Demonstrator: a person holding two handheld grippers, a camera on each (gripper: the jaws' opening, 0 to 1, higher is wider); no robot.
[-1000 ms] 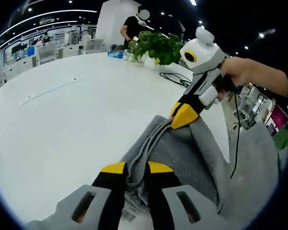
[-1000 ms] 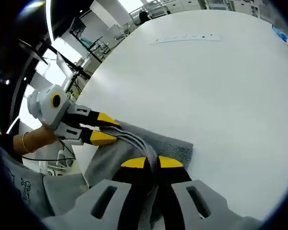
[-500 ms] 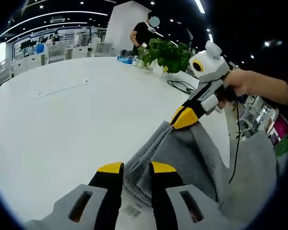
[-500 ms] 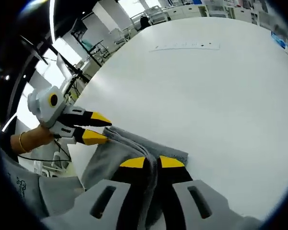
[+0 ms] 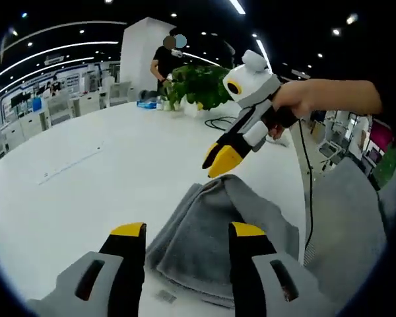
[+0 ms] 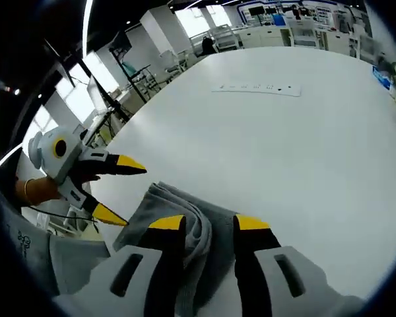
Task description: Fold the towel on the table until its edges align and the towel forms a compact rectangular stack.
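Note:
A grey towel (image 5: 214,241) lies folded in a loose, thick bundle on the white table (image 5: 86,185). My left gripper (image 5: 188,231) hovers just above its near edge, open, with nothing between the jaws. Coming in from the right, the right gripper (image 5: 221,160) is held by a hand above the towel's far end. In the right gripper view the towel (image 6: 185,214) lies under my right gripper (image 6: 209,224), which is open and apart from the cloth. The left gripper (image 6: 119,190) is at the left there, jaws spread wide beside the towel's end.
A green plant (image 5: 198,82), blue items (image 5: 148,102) and a black cable (image 5: 224,122) sit at the table's far side, where a person (image 5: 165,59) stands. A thin strip (image 6: 254,88) lies on the table farther out. Grey clothing (image 5: 346,224) hangs at the right.
Both grippers have opened and let go of the towel, then drawn up and apart from it. The towel has dropped onto the table in a folded bundle.

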